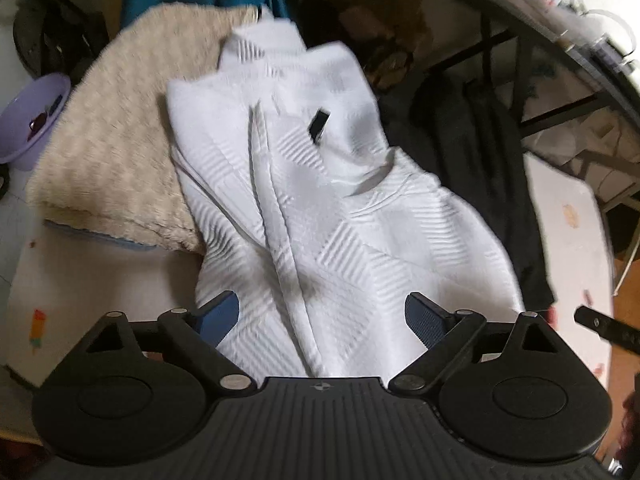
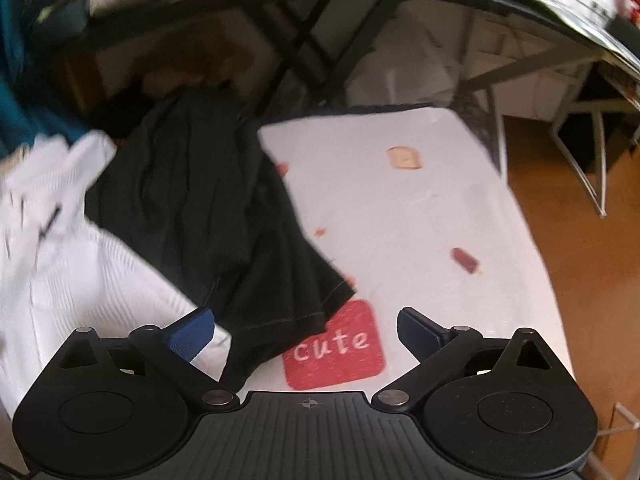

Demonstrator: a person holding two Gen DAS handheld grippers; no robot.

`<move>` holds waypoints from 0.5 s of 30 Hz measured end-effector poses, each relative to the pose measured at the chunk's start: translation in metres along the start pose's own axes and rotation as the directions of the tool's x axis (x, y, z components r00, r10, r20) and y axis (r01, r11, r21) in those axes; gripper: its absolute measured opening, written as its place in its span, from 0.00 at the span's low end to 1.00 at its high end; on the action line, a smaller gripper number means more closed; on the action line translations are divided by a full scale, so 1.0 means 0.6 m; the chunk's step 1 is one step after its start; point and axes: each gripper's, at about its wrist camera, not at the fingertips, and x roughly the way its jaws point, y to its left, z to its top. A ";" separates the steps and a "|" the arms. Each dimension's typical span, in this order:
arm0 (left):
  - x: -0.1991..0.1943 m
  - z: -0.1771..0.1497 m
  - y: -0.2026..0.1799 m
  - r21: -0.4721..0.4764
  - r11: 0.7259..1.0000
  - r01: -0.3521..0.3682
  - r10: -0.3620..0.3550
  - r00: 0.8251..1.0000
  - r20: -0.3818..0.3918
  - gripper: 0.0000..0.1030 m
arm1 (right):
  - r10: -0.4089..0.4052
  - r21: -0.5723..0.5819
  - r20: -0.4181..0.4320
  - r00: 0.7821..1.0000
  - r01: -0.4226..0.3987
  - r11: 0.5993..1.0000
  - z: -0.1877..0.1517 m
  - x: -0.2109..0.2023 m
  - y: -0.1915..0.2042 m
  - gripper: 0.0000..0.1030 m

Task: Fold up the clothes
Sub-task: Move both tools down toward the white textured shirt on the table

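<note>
A white textured garment (image 1: 320,208) with a black tag lies rumpled on the table, running away from my left gripper (image 1: 322,316). That gripper is open and empty, its blue pads either side of the garment's near edge, above it. A black garment (image 1: 480,160) lies to the right of the white one. In the right wrist view the black garment (image 2: 224,216) spreads ahead, its hem between the pads of my right gripper (image 2: 306,330), which is open and empty. The white garment (image 2: 72,264) shows at left there.
A beige fluffy blanket (image 1: 116,152) lies left of the white garment. The table has a white printed cloth (image 2: 420,220) with a red "cute" patch (image 2: 334,346). A purple basin (image 1: 32,120) sits on the floor at left. Table legs and wooden floor (image 2: 580,240) lie right.
</note>
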 end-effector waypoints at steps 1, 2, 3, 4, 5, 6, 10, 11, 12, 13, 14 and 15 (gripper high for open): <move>0.019 0.005 0.000 0.006 1.000 -0.007 0.007 1.000 -0.019 0.89 | 0.000 -0.019 -0.010 1.000 0.000 1.000 -0.005 0.014 0.011 0.95; 0.041 0.010 -0.004 0.032 0.999 -0.025 0.027 0.998 -0.049 0.89 | 0.000 -0.038 -0.020 1.000 0.000 0.999 -0.010 0.028 0.023 0.95; 0.062 0.014 -0.007 0.059 0.997 -0.044 0.048 0.996 -0.078 0.85 | 0.000 -0.061 -0.029 1.000 -0.002 0.998 -0.014 0.041 0.035 0.95; 0.076 0.017 -0.010 0.085 0.994 -0.072 0.081 0.992 -0.097 0.80 | 0.004 -0.103 -0.031 1.000 -0.007 0.995 -0.018 0.048 0.050 0.95; 0.086 0.020 -0.010 0.108 0.990 -0.085 0.098 0.989 -0.113 0.72 | 0.010 -0.142 -0.034 0.999 -0.015 0.990 -0.022 0.056 0.064 0.95; 0.084 0.022 -0.010 0.115 0.990 -0.084 0.097 0.989 -0.111 0.54 | 0.024 -0.168 -0.042 0.999 -0.031 0.985 -0.021 0.065 0.077 0.95; 0.041 0.018 -0.001 0.115 0.990 -0.084 0.095 0.991 -0.093 0.06 | 0.098 -0.171 -0.072 0.993 -0.109 0.979 -0.001 0.093 0.124 0.95; 0.028 0.014 0.008 0.097 0.991 -0.087 0.095 0.992 -0.087 0.06 | 0.116 -0.177 -0.071 0.991 -0.127 0.976 0.007 0.098 0.135 0.95; 0.016 0.007 0.019 0.070 0.993 -0.091 0.097 0.992 -0.084 0.06 | 0.134 -0.185 -0.069 0.989 -0.145 0.972 0.015 0.102 0.146 0.95; 0.009 0.003 0.029 0.045 0.994 -0.100 0.104 0.991 -0.084 0.05 | 0.150 -0.201 -0.069 0.986 -0.161 0.966 0.021 0.108 0.156 0.90; 0.001 -0.005 0.043 0.013 0.993 -0.113 0.114 0.990 -0.086 0.05 | 0.164 -0.220 -0.071 0.984 -0.176 0.960 0.027 0.113 0.165 0.84; -0.006 -0.013 0.058 -0.020 0.992 -0.126 0.124 0.988 -0.090 0.05 | 0.168 -0.246 -0.081 0.982 -0.184 0.952 0.030 0.120 0.175 0.82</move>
